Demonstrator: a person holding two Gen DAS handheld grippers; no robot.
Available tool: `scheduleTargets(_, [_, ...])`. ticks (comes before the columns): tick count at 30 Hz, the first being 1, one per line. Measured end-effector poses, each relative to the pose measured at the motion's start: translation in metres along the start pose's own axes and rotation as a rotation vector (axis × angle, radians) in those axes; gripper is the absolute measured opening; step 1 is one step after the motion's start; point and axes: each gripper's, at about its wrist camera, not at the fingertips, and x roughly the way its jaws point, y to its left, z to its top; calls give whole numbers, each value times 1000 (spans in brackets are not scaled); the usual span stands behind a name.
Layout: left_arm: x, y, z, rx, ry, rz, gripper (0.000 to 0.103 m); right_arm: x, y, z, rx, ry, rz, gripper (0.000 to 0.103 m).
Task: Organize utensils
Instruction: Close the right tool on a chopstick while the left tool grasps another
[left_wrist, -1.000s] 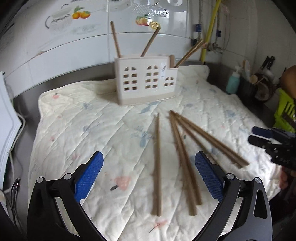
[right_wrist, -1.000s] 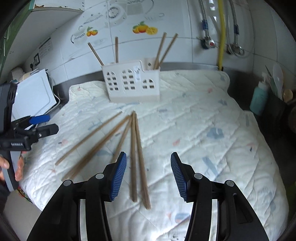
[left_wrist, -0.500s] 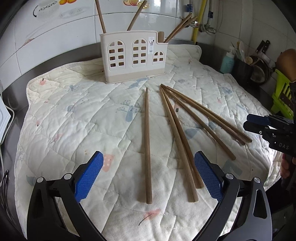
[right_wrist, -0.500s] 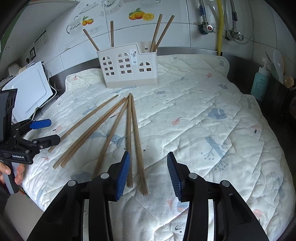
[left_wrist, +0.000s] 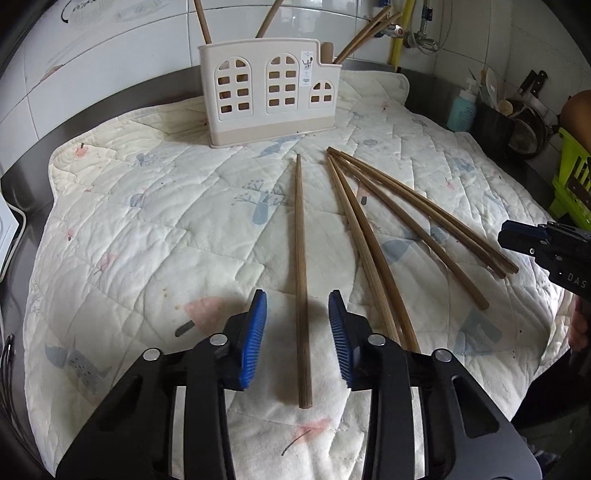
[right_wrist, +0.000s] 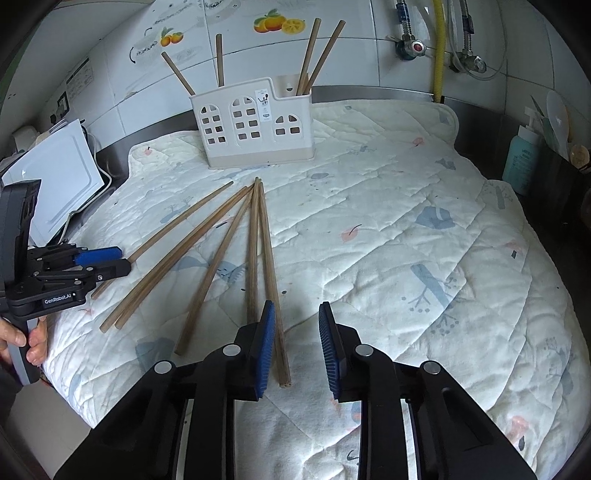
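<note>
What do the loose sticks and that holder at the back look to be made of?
Loose chopsticks: probably wood or bamboo, matte brown, fine lengthwise grain, no shine.
Holder: likely moulded plastic, smooth cream with a darker beige base, window-shaped cutouts, paper label.
Quilted mat: stitched fabric, soft and puckered.

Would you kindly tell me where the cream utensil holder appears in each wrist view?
Left wrist: utensil holder at top centre, behind the chopsticks lying on the cloth.
Right wrist: utensil holder at upper centre, slightly left.
Shared landmark: the yellow pipe on the tiled wall, right of it.
</note>
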Motion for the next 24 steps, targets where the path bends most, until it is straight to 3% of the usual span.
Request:
scheduleTargets(10, [4,-2,-1,15,14,9,24,5,0,-2,-11,16,5,17])
scheduleTargets(14, [3,-3,0,16,17,27,14,6,2,-4,-20,22,12,14])
scheduleTargets(24, [4,0,-3,7,28,10,14,6,12,2,-64,19,11,11])
